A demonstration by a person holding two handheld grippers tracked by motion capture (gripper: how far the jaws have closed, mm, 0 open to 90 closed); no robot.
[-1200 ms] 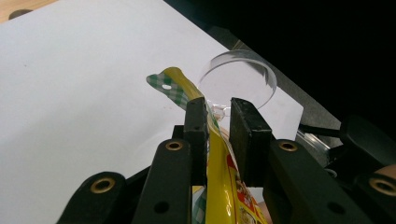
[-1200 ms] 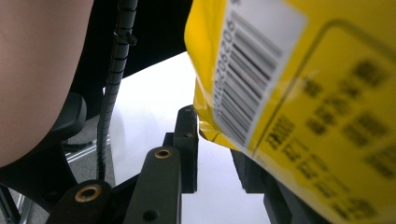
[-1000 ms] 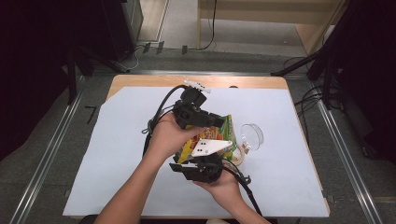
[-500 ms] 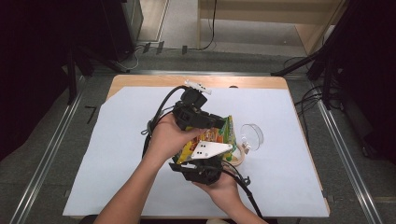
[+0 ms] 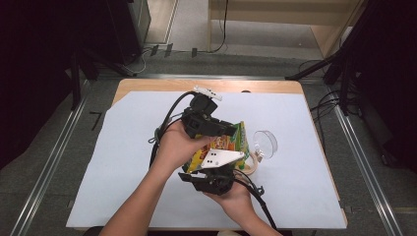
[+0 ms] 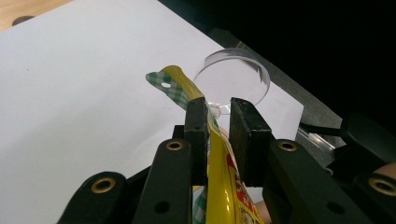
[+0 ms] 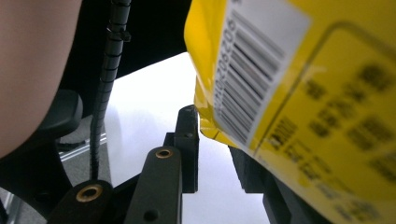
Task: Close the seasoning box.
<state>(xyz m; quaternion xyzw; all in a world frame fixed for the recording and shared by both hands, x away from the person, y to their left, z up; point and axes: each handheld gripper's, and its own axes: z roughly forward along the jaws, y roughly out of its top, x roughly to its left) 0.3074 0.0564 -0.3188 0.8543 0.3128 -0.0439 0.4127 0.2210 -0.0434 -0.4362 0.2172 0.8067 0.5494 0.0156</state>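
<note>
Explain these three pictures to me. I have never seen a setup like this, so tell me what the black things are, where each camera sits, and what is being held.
There is no robot here. A person holds a black two-jaw tool in each hand: the left tool and the right tool. The high view looks down from above the table, which is covered by a white sheet. The other two pictures come from small cameras riding on the tools, looking along their jaws. Between the tools is a yellow snack bag with a green checked edge. In the left gripper view the bag's top edge runs between that tool's jaws; in the right gripper view the bag's barcode side sits at the right tool's jaws. A clear round dish stands on the sheet just beyond the bag.
</note>
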